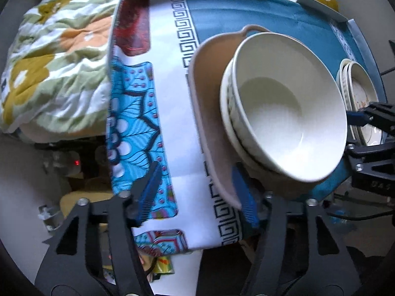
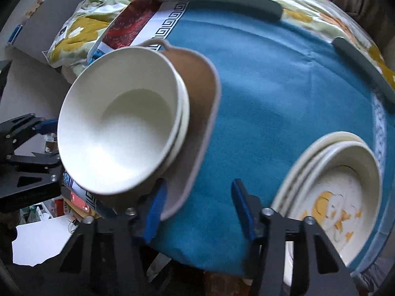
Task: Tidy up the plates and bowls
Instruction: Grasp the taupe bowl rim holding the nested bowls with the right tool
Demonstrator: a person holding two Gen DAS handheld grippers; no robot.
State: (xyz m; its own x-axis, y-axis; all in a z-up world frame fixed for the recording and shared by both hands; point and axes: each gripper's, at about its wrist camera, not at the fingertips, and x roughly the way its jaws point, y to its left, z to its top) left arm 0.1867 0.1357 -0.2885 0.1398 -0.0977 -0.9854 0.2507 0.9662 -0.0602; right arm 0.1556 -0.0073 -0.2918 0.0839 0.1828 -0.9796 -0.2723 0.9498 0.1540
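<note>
Frame centre: stacked white ceramic bowls (image 1: 288,113) on beige handled tray (image 1: 209,113) | left gripper (image 1: 197,194) spread, perhaps touching tray | right gripper (image 2: 197,209) spread, empty

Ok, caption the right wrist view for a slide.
Open right gripper facing stacked white bowls on a beige tray, nested plates alongside on blue cloth.

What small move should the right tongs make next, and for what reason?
Probably shift left and close on the near rim of the pink tray. The right tongs are open with nothing between them, one finger already beside that rim. The white bowls are stacked on the tray, and the plates are already stacked apart.
</note>
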